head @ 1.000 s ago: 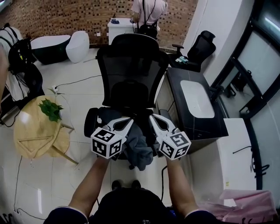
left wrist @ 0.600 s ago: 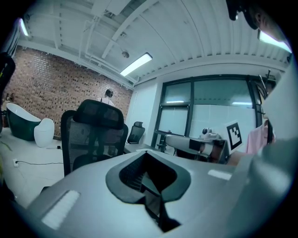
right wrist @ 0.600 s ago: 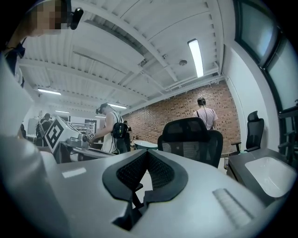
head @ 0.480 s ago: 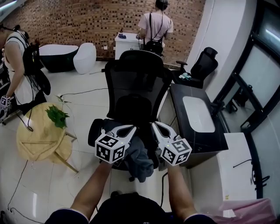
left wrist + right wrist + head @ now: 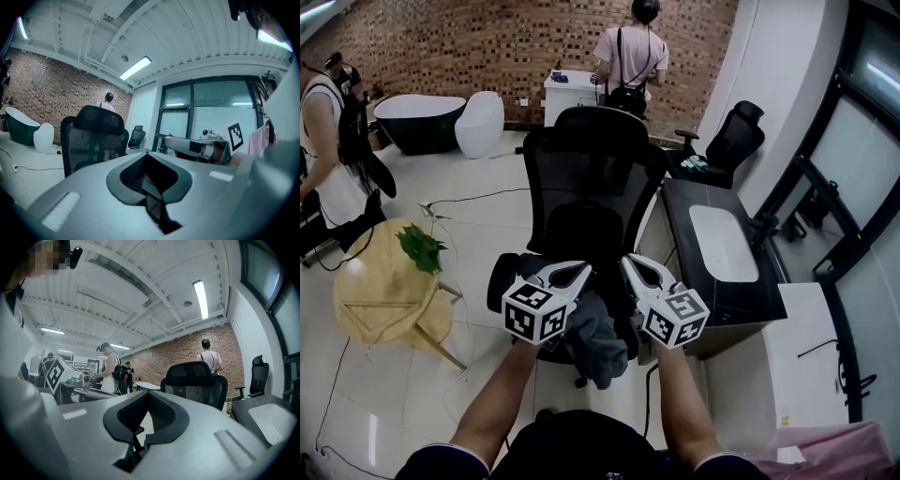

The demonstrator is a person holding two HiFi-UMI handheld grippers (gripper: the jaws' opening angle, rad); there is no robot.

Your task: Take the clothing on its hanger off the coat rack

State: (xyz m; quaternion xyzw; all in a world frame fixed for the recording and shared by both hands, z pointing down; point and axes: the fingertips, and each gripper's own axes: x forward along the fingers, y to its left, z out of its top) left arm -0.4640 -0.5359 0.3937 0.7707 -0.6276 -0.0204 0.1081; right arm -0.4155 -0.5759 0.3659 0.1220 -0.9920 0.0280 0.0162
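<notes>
Hovering over the office chair (image 5: 591,169), the left gripper (image 5: 579,272) and right gripper (image 5: 630,262) sit closed and empty; grey clothing (image 5: 598,337) lies on its seat, no rack or hanger visible. Any grasp needs jaws parted beforehand.

Open-plan office: brick wall (image 5: 459,42), mesh office chair (image 5: 595,173), black desk (image 5: 748,277).

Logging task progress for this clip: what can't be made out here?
Coat rack: in no view.
Hanger: head view shows none; the left tool and right tool cover part of the grey clothing on the chair.
Both gripper views miss the grey clothing.
</notes>
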